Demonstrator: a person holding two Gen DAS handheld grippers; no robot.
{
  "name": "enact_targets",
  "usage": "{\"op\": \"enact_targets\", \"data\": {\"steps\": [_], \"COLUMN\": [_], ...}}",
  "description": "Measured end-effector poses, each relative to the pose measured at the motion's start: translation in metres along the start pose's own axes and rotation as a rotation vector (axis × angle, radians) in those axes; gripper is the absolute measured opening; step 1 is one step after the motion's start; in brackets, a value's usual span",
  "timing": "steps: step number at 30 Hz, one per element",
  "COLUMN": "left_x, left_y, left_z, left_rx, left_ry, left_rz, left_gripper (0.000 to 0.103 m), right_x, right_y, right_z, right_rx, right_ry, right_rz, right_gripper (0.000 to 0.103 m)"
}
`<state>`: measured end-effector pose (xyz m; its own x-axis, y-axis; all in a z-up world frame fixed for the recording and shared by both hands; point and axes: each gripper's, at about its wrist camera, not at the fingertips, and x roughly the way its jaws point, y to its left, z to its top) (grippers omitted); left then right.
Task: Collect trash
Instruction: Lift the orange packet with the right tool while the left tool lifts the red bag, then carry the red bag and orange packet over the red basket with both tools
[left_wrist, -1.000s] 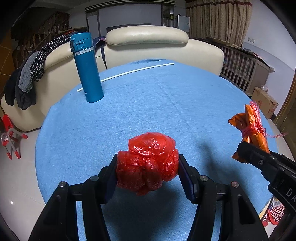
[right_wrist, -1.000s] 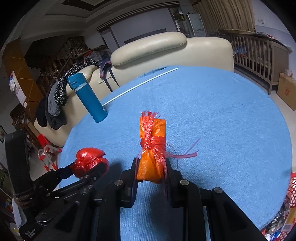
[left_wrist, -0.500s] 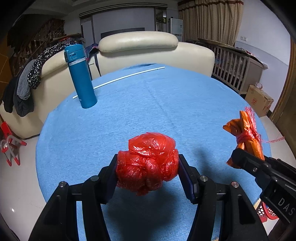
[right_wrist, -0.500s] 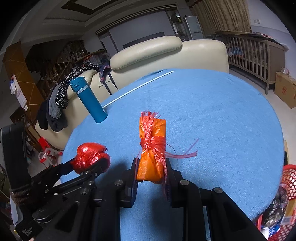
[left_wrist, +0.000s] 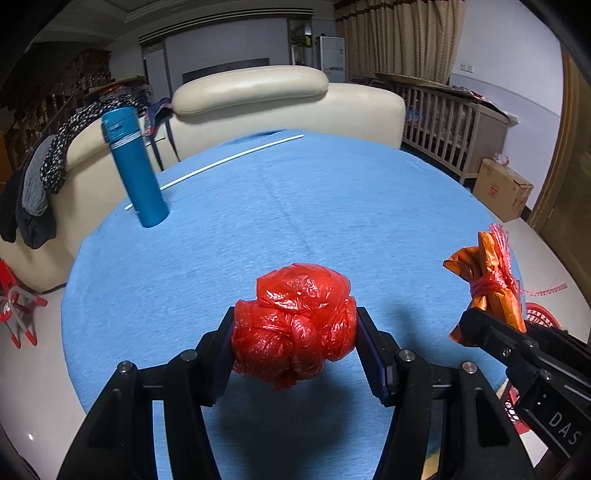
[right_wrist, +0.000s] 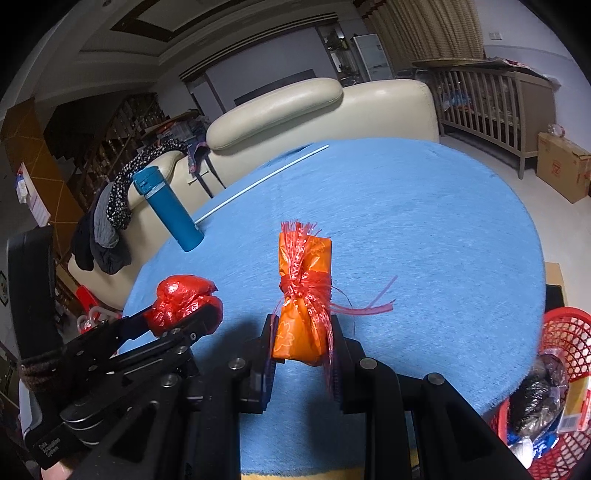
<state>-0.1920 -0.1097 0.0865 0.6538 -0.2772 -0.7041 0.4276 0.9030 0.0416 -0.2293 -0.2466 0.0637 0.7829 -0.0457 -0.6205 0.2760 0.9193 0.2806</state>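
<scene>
My left gripper (left_wrist: 295, 332) is shut on a crumpled red plastic bag (left_wrist: 295, 325) and holds it above the near part of the round blue table (left_wrist: 295, 206). My right gripper (right_wrist: 303, 343) is shut on an orange packet tied with red plastic string (right_wrist: 303, 295), also lifted over the table's near edge. The orange packet shows at the right of the left wrist view (left_wrist: 487, 280). The red bag shows at the left of the right wrist view (right_wrist: 181, 299). A red mesh basket (right_wrist: 565, 343) with trash in it stands on the floor right of the table.
A blue flask (left_wrist: 135, 166) stands upright at the table's far left, with a thin white rod (left_wrist: 221, 162) lying behind it. A cream sofa (left_wrist: 280, 99) with clothes on it lies beyond. A cardboard box (left_wrist: 502, 188) sits on the floor at the right.
Both grippers have drawn back toward the near right edge of the table with their loads still held. The red basket has come into the right wrist view.
</scene>
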Motion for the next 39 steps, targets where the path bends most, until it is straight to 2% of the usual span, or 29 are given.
{"op": "enact_targets", "data": {"steps": [11, 22, 30, 39], "left_x": [0.0, 0.001, -0.001, 0.003], "left_y": [-0.056, -0.131, -0.172, -0.202], "left_z": [0.007, 0.01, 0.007, 0.004], "left_rx": [0.084, 0.206, 0.271, 0.323], "left_ry": [0.005, 0.013, 0.014, 0.032], "left_rz": [-0.075, -0.175, -0.238, -0.287], "left_gripper": [0.062, 0.062, 0.062, 0.062], "right_x": [-0.037, -0.081, -0.1, -0.115], "right_y": [-0.058, -0.14, -0.189, -0.239], "right_z": [-0.01, -0.031, -0.046, -0.07], "right_rx": [0.1, 0.237, 0.313, 0.407], "right_ry": [-0.054, -0.088, -0.084, -0.055], "right_rz": [-0.056, -0.166, -0.249, -0.337], "right_gripper": [0.026, 0.026, 0.026, 0.026]}}
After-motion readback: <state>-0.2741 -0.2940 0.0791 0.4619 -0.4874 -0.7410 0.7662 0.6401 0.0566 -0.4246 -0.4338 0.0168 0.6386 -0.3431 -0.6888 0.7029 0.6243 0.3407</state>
